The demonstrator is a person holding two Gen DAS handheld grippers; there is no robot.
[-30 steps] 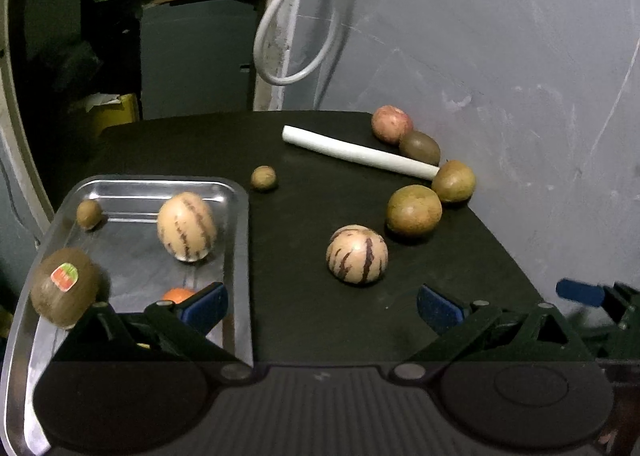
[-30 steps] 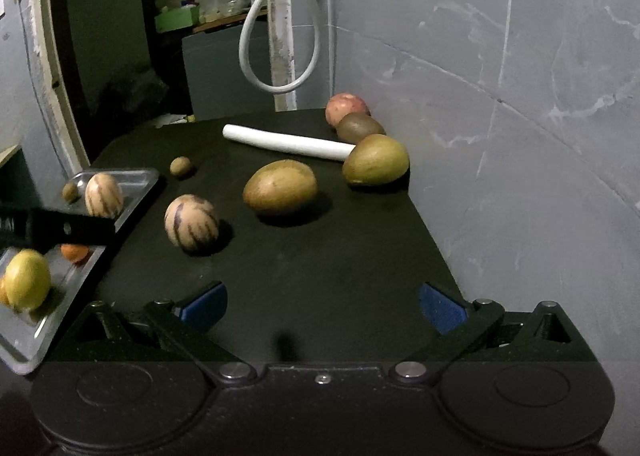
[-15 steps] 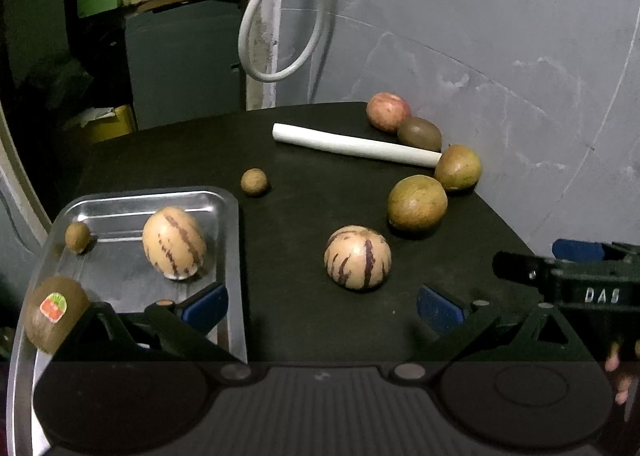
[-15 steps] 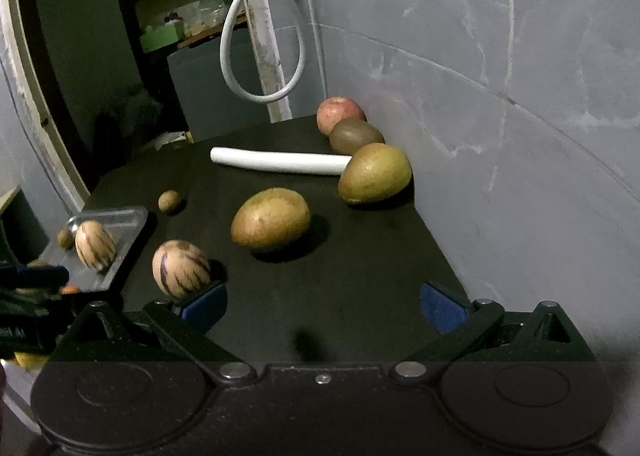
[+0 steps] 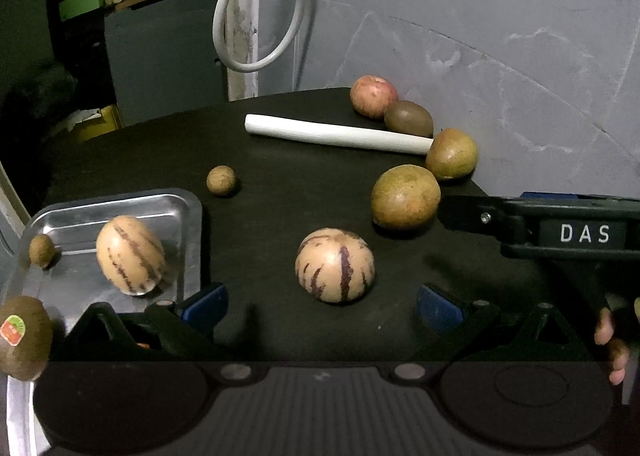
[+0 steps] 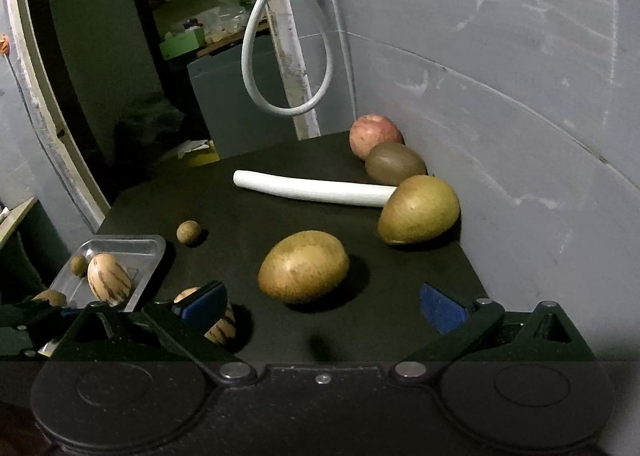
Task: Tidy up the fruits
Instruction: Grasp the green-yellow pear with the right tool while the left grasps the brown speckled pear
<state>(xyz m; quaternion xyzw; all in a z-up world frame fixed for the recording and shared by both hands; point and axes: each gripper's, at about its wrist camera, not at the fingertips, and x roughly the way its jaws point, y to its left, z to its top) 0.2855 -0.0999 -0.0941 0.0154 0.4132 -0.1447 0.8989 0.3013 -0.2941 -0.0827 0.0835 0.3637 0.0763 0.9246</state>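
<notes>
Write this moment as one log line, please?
left claw: open, empty | right claw: open, empty | tray: one striped melon | table: second striped melon, nearest brown fruit

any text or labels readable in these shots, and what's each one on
"DAS": white letters on the black body of the right gripper, seen in the left wrist view.
Red and green sticker on the kiwi at the tray edge: print too small to read.
Nothing else readable.

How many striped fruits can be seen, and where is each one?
2. One striped fruit lies in the tray. The other sits on the black table, between the left gripper's open fingers. More could be hidden behind the grippers.
</notes>
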